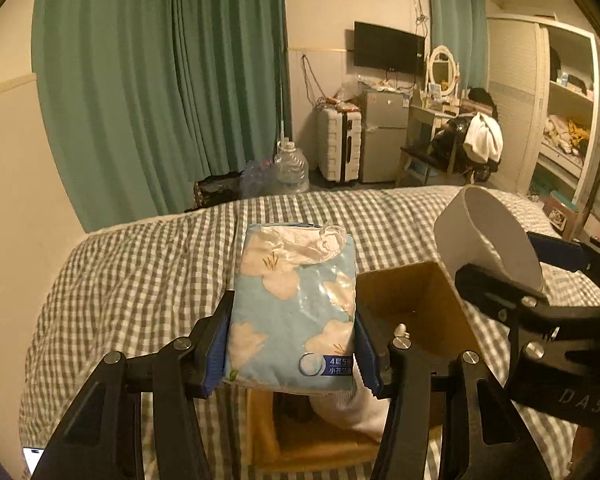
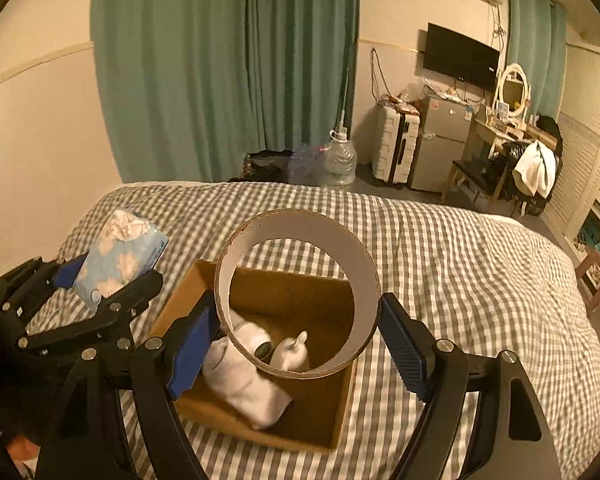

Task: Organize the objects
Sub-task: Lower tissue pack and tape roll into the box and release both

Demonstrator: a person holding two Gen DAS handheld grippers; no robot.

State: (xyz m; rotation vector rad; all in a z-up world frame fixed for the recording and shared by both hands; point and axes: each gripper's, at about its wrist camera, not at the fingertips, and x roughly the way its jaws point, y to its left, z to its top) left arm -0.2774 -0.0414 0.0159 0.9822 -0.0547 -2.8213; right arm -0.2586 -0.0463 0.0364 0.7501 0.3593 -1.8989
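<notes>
My left gripper [image 1: 294, 344] is shut on a blue flowered tissue pack [image 1: 292, 300] and holds it above the near edge of an open cardboard box [image 1: 420, 308]. It also shows in the right wrist view [image 2: 120, 256]. My right gripper [image 2: 296, 344] is shut on a wide white tape roll [image 2: 300, 224], held over the box [image 2: 300, 296]. The roll also shows in the left wrist view [image 1: 488, 236]. Inside the box lie a white sock [image 2: 248, 380] and a small white object [image 2: 292, 352].
The box rests on a bed with a grey checked cover [image 2: 460, 260]. Beyond the bed stand green curtains [image 2: 220, 60], a water jug [image 2: 340, 160], a suitcase [image 2: 396, 144], a small fridge [image 2: 444, 144] and a cluttered desk with chair [image 2: 500, 160].
</notes>
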